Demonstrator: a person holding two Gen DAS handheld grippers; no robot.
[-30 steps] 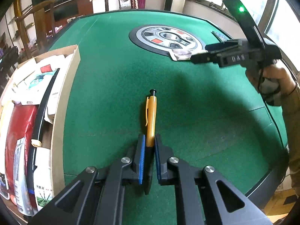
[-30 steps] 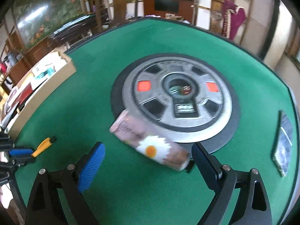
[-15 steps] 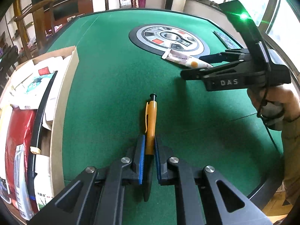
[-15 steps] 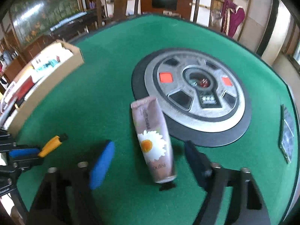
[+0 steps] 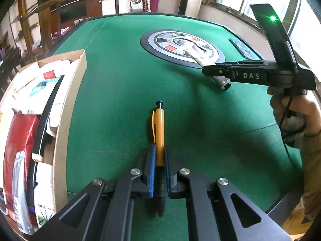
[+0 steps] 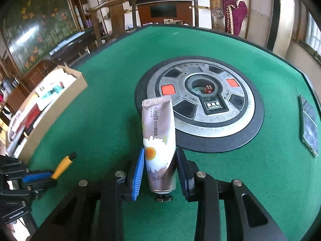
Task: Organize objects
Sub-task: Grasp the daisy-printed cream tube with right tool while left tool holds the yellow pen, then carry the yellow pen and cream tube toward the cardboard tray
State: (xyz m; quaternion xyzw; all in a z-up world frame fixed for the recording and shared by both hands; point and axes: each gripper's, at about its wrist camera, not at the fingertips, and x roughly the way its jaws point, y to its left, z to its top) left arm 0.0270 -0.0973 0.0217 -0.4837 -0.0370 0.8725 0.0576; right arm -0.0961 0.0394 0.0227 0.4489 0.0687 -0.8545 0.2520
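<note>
Progress looks partial: the cardboard box [image 5: 60, 120] at the left edge of the tabletop [image 5: 120, 70] already holds packets and cartons, while two loose things are in hand and not yet put away. Judging by the task, both probably belong in that box, so the carrying and dropping are still to come. A flat dark item [image 6: 309, 124] at the far right of the felt lies untouched and may also need sorting.

The left tongs [image 5: 159, 168] are fully closed on the orange pen [image 5: 159, 128], gripping its near end, with the clip and black tip pointing away toward the middle of the felt. In the right wrist view the pen sits just right of the box's near end.

The right tongs [image 6: 160, 172] have just been closing, with the hand cream tube [image 6: 158, 136] between them. Both pads now sit against the tube's lower sides, near its cap. The tube's crimped end points toward the round control panel [image 6: 200, 100] in the centre of the tabletop and overlaps its dark rim. Whether the tube is off the felt I cannot tell.
</note>
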